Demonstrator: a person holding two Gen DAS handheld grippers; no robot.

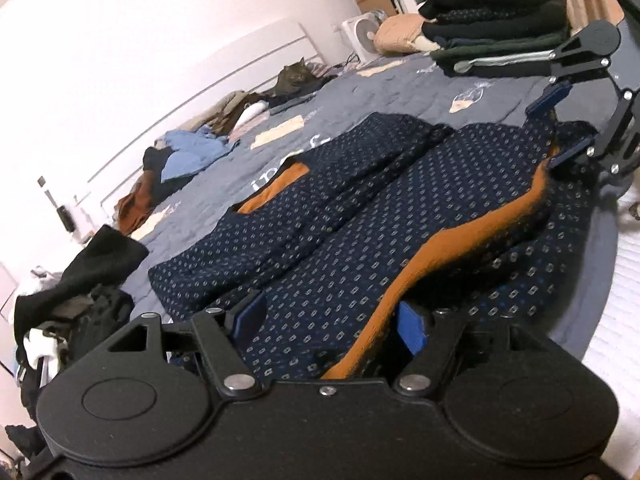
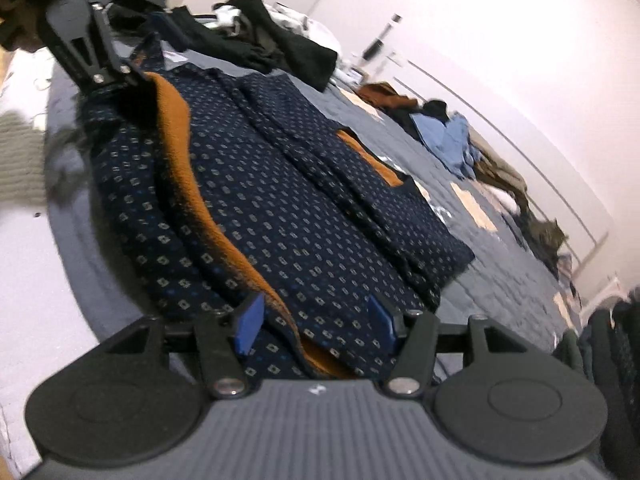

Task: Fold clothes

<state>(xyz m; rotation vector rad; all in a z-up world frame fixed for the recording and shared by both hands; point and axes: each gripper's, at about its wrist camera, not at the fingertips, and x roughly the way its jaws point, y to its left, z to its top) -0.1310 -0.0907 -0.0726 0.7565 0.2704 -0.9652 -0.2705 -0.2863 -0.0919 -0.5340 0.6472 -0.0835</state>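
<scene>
I have a navy patterned garment point(image 1: 360, 216) with an orange lining lying partly folded on the grey quilted bed cover point(image 1: 400, 80). One half is turned over so a curved orange edge runs along its length.

My left claw point(image 1: 332, 324) sits at the near end of the garment. Its blue pads point(image 1: 412, 332) stand well apart with cloth and the orange edge lying between them; I see no pinch, so I read it as open. My right claw point(image 2: 316, 324) is at the opposite end, also with its jaws spread and fabric between the pads point(image 2: 250, 326), not pressed. From the left wrist view the right claw point(image 1: 560, 128) shows at the far end of the garment, jaws apart on either side of the hem.

A stack of folded dark clothes point(image 1: 496, 24) sits on the far part of the bed. Unfolded clothes, among them a light blue shirt point(image 1: 192, 152), lie along the white headboard point(image 1: 224, 80). A black piece point(image 1: 92, 268) lies on a heap to the left.
</scene>
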